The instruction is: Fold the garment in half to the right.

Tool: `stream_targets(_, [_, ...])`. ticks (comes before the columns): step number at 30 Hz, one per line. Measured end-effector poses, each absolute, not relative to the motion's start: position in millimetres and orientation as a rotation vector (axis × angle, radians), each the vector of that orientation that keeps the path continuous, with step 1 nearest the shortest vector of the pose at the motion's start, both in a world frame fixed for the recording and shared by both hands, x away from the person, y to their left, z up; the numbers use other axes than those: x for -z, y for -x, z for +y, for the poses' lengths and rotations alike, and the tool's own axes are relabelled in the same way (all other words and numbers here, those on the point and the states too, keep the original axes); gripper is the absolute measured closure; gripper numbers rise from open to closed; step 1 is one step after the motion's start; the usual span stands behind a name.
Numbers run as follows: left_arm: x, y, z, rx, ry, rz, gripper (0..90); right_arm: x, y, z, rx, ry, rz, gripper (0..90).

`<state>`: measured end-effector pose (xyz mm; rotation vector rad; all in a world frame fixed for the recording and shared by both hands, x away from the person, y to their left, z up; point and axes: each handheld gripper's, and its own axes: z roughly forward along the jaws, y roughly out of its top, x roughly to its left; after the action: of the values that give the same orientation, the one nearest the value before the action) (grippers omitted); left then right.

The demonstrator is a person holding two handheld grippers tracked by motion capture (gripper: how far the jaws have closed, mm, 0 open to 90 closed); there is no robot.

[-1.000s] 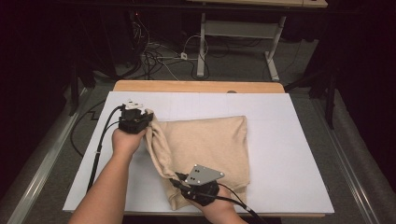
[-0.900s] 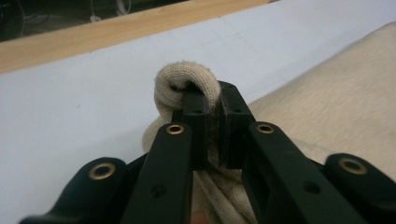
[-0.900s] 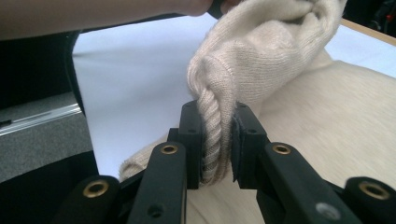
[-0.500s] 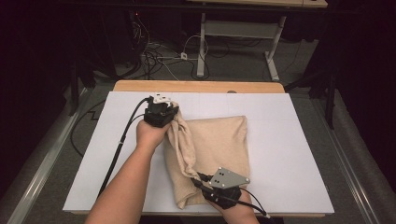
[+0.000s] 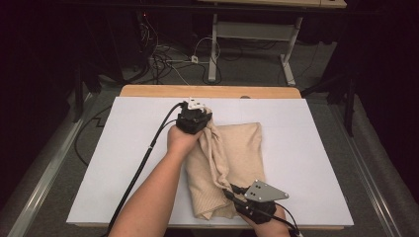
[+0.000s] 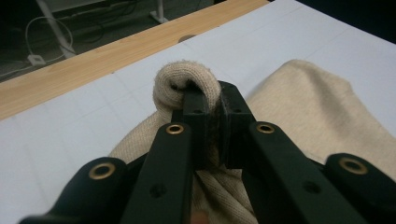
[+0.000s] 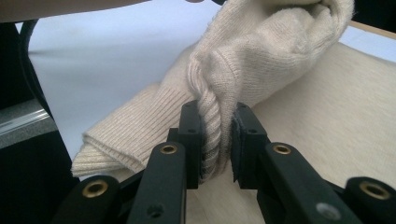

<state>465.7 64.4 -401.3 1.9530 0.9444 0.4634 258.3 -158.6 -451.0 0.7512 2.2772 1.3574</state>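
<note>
1. High view: fixed overhead on the person's side, facing forward and down, whole worktop (image 5: 316, 148) in frame.
2. Left gripper view: rides the left hand-held gripper (image 6: 212, 100), close-up, faces the worktop's far wooden edge (image 6: 70, 79).
3. Right gripper view: close, low over the worktop.
4. All three share the beige sweater (image 5: 237, 148).

The left hand-held gripper (image 5: 197, 111) is sitting far up from the person, its jaws squeezing tight on a bunch of beige knit cloth (image 5: 232, 148); the left forearm (image 5: 153, 197) is reaching in from below; the right hand-held gripper (image 5: 236, 193) is staying low by the person, pinching another fold.
</note>
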Motion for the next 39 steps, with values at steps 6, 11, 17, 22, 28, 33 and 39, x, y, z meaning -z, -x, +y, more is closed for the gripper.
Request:
stream_targets(6, [405.9,-467.2,40.6,-0.427,-1.949,0.908,81.7,451.8,-253.3,-174.7,-1.337,-0.772,2.262,77.2])
stream_targets(11, [410.5,-469.0,21.3,-0.396,-1.961,0.891,81.6,453.5,-249.2,-188.5,-1.312,-0.793,2.25,77.2])
stream_targets(17, [413.6,-468.8,6.0,-0.383,-2.0,0.867,81.4,459.9,-245.7,-202.9,-1.311,-0.842,2.233,77.3])
stream_targets(22, [410.8,-468.4,11.2,-0.353,-2.012,0.881,75.9,465.1,-245.7,-204.2,-1.331,-0.86,2.229,77.2])
stream_targets(28, [409.3,-462.1,31.6,-0.34,-1.995,0.913,53.0,466.3,-246.4,-203.3,-1.342,-0.87,2.229,77.2])
stream_targets(33, [411.2,-450.7,55.2,-0.355,-1.976,0.949,38.2,467.7,-246.8,-203.5,-1.341,-0.872,2.23,77.2])
stream_targets(39, [418.9,-435.2,84.6,-0.367,-1.953,0.995,22.4,469.3,-247.0,-203.4,-1.341,-0.879,2.229,77.1])
